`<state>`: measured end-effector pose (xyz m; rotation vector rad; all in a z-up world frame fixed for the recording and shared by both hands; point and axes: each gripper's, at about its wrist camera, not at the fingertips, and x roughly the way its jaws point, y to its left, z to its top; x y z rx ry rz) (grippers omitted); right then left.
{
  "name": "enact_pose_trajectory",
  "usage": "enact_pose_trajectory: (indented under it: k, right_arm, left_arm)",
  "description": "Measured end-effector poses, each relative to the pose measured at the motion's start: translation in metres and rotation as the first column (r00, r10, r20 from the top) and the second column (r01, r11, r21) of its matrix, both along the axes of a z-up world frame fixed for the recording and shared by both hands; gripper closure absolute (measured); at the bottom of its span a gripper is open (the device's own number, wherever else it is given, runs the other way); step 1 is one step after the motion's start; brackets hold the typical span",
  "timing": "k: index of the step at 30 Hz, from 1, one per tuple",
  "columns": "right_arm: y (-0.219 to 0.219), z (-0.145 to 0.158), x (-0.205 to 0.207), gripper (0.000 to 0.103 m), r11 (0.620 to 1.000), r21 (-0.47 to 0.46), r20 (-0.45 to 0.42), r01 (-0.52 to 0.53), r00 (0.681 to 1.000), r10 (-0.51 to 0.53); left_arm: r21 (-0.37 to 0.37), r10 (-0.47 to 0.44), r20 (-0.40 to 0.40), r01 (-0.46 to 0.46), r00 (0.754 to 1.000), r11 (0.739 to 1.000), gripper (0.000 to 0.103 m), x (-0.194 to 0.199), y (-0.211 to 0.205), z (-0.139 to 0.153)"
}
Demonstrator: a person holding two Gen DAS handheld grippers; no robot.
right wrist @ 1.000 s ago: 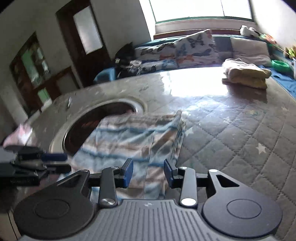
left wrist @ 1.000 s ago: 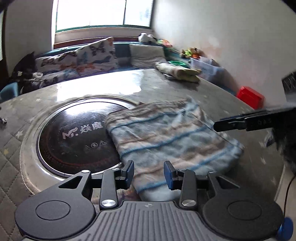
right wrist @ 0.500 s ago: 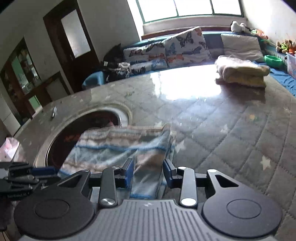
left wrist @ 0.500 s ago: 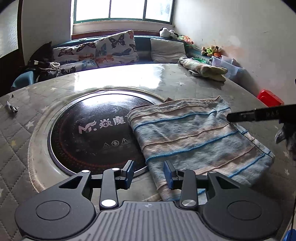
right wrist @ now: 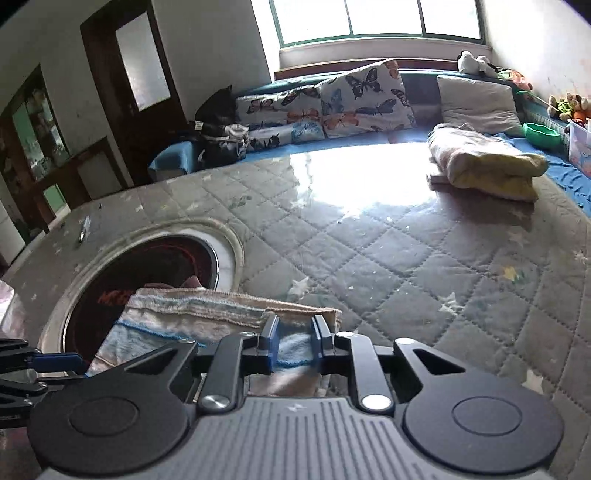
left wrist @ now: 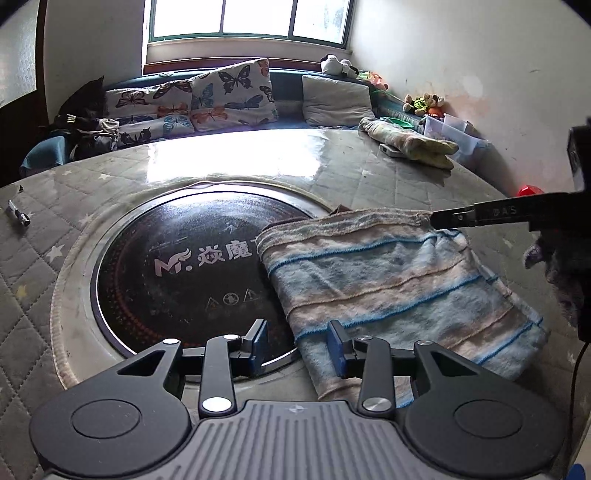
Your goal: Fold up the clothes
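Towel [left wrist: 399,280]: folded, striped, lying on my quilted surface [right wrist: 406,258] partly over the cooktop [left wrist: 177,266].
Left gripper [left wrist: 297,345]: my jaws apart, empty, at the towel's near edge.
Right gripper [right wrist: 293,341]: my jaws closing around the towel's corner.

Striped towel [left wrist: 399,291]: on the quilted table [left wrist: 369,173], its left edge overlapping the round cooktop [left wrist: 177,266].
Folded blanket [right wrist: 487,166]: on the table's far right.
Cushions [left wrist: 229,98]: behind the table.

A round black glass cooktop with white lettering [left wrist: 184,266] sits sunk in the grey quilted star-print table cover [right wrist: 424,266], a small metal tool [left wrist: 17,214] lies near its left edge, and butterfly-print cushions [left wrist: 207,99] line the bench under the bright window [right wrist: 376,18].
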<state>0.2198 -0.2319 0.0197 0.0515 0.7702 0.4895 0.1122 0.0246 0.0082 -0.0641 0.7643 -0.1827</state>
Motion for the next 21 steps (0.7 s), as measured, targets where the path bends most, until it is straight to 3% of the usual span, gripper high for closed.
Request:
enact_pose_trajectory:
  k: [1,2,3,5,13,17,21]
  right_arm:
    - [-0.004,0.002,-0.002,0.07,1.0,0.017,-0.007,0.002,1.0,-0.002]
    - [-0.008,0.002,-0.006,0.054,0.999,0.034,-0.016,0.002,1.0,-0.002]
    - [-0.011,0.003,-0.009,0.051,0.999,0.04,-0.016,0.005,1.0,-0.004]
    - [-0.017,0.002,-0.017,0.051,0.999,0.047,-0.025,0.005,1.0,-0.004]
    - [-0.04,-0.02,-0.033,0.051,0.986,0.161,-0.137,0.033,0.991,-0.011]
    - [-0.036,-0.026,-0.037,0.05,0.981,0.195,-0.138,0.022,0.99,0.005]
    - [-0.025,-0.027,-0.042,0.05,0.988,0.156,-0.095,0.008,0.995,0.007]
  left_arm:
    - [-0.009,0.003,-0.001,-0.003,1.0,1.0,0.065,0.001,0.001,0.001]
    - [-0.018,0.006,-0.002,-0.006,1.0,1.0,0.065,0.002,0.001,0.002]
    - [-0.028,0.008,-0.003,-0.008,1.0,1.0,0.064,0.004,0.002,0.003]
    - [-0.04,0.015,-0.008,-0.015,1.0,0.999,0.059,0.006,0.002,0.003]
    - [-0.05,0.04,-0.041,-0.042,0.998,0.998,0.059,0.012,0.0,-0.004]
    - [-0.058,0.044,-0.057,-0.047,0.997,0.997,0.06,0.014,0.0,-0.007]
    - [-0.069,0.048,-0.07,-0.052,0.996,0.996,0.06,0.016,0.0,-0.008]
